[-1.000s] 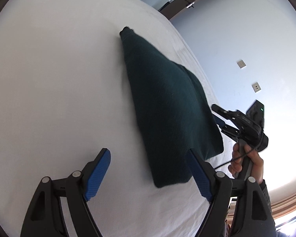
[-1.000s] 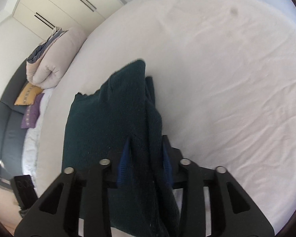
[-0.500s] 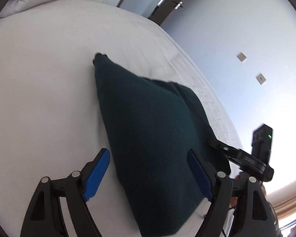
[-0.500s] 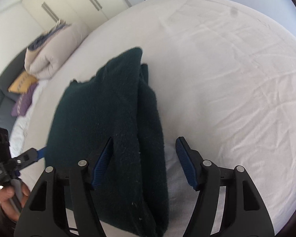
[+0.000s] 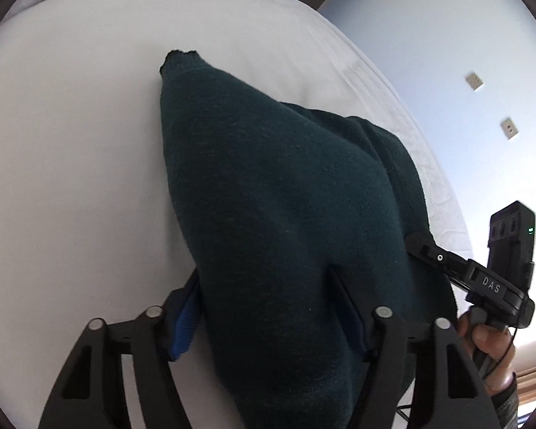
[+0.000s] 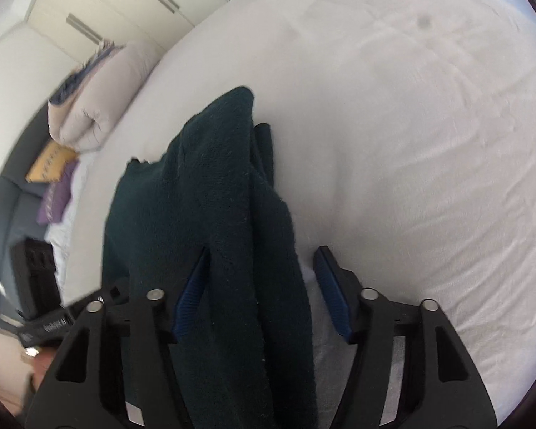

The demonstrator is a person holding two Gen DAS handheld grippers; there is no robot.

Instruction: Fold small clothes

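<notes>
Right now a dark green garment [image 5: 289, 214], partly folded, lies on the white bed [image 5: 71, 178]. Its near edge sits between the blue pads of the left tongs [image 5: 268, 314], which are closing around it; the left pad stands just beside the cloth and the right pad is largely hidden under it, so I cannot tell whether they press yet. The right tongs [image 6: 261, 293] are closing too: a thick fold runs between their pads, touching the left one, while the right pad stands clear over the sheet. No containers are in view.
</notes>
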